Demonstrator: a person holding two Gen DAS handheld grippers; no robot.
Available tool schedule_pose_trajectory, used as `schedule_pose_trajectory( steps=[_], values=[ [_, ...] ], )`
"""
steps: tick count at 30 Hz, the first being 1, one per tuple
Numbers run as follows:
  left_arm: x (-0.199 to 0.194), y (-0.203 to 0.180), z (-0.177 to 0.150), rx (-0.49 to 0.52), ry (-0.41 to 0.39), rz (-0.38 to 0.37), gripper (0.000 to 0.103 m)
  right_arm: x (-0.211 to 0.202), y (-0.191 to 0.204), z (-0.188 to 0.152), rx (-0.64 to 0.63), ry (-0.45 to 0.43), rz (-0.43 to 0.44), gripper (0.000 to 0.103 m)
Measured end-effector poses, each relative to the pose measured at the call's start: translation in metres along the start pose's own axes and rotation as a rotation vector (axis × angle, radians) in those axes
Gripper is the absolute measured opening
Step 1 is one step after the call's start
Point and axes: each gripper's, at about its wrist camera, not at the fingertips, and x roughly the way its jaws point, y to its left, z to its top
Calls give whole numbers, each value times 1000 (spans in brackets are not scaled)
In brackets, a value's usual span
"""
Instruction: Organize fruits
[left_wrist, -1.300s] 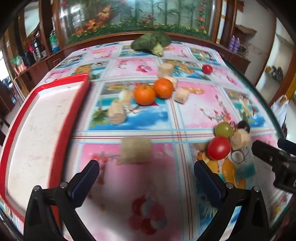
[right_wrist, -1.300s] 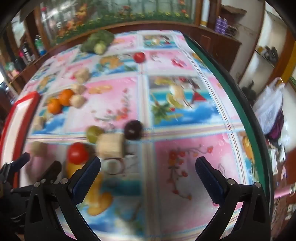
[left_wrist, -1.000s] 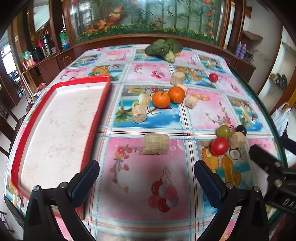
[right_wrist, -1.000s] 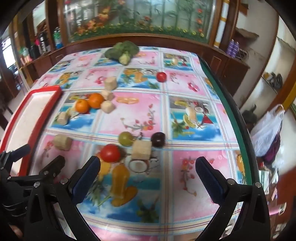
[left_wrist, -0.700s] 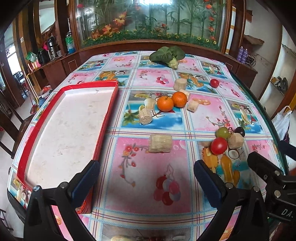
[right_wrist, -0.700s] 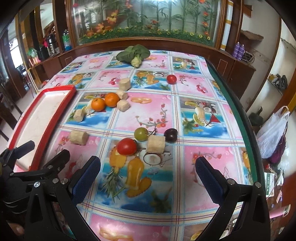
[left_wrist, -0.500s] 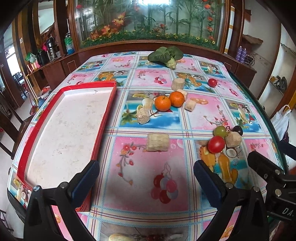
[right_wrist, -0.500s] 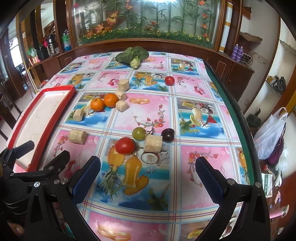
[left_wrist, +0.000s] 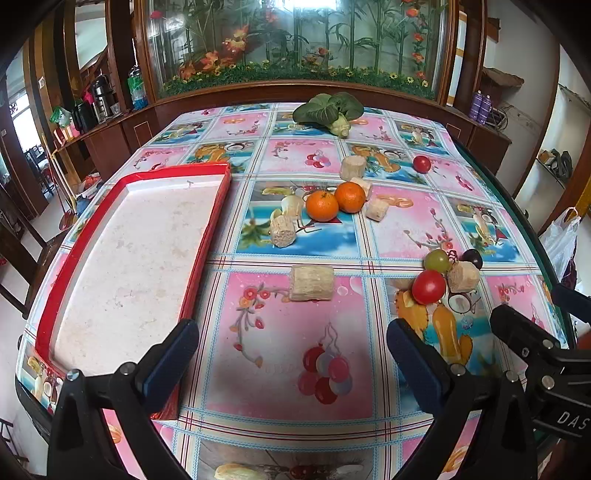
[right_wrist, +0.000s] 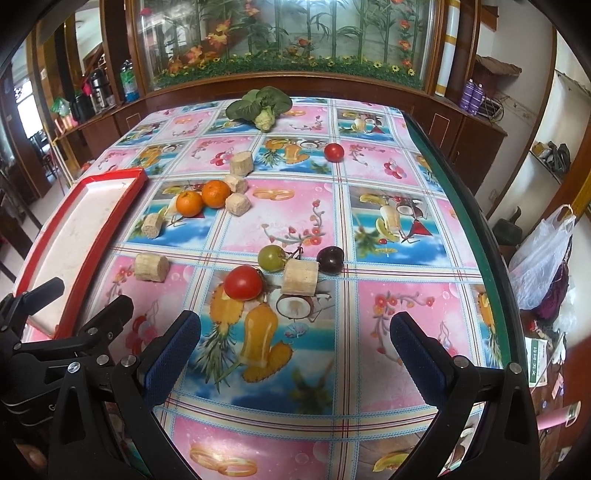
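Two oranges (left_wrist: 335, 202) lie mid-table; they also show in the right wrist view (right_wrist: 202, 198). A red tomato (left_wrist: 428, 287), a green fruit (left_wrist: 437, 259) and a dark plum (left_wrist: 471, 257) cluster at the right; in the right wrist view they are the tomato (right_wrist: 243, 282), green fruit (right_wrist: 272, 258) and plum (right_wrist: 330, 260). A small red tomato (right_wrist: 334, 152) lies farther back. An empty red-rimmed tray (left_wrist: 74, 251) lies at the left. My left gripper (left_wrist: 291, 354) and right gripper (right_wrist: 295, 343) are open and empty above the near table.
Several beige cut stalk pieces lie among the fruit, one (left_wrist: 311, 283) near the middle. A leafy green vegetable (left_wrist: 328, 109) lies at the far end. The table's green edge (right_wrist: 476, 221) runs along the right. A plastic bag (right_wrist: 543, 254) hangs beyond it.
Both grippers have pulled back and risen from the table; the fruit and tray now look smaller and farther. Jaws stayed open. No object moved.
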Motion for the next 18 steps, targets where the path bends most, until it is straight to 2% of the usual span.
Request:
schedule_pose_trajectory(
  steps=[10, 18],
  values=[
    [4, 4, -3, -24, -35, -37, 103, 8, -2, 0, -6, 20, 8, 103],
    [13, 5, 2, -30, 6, -44, 103, 13, -4, 1, -26, 18, -10, 103]
  ],
)
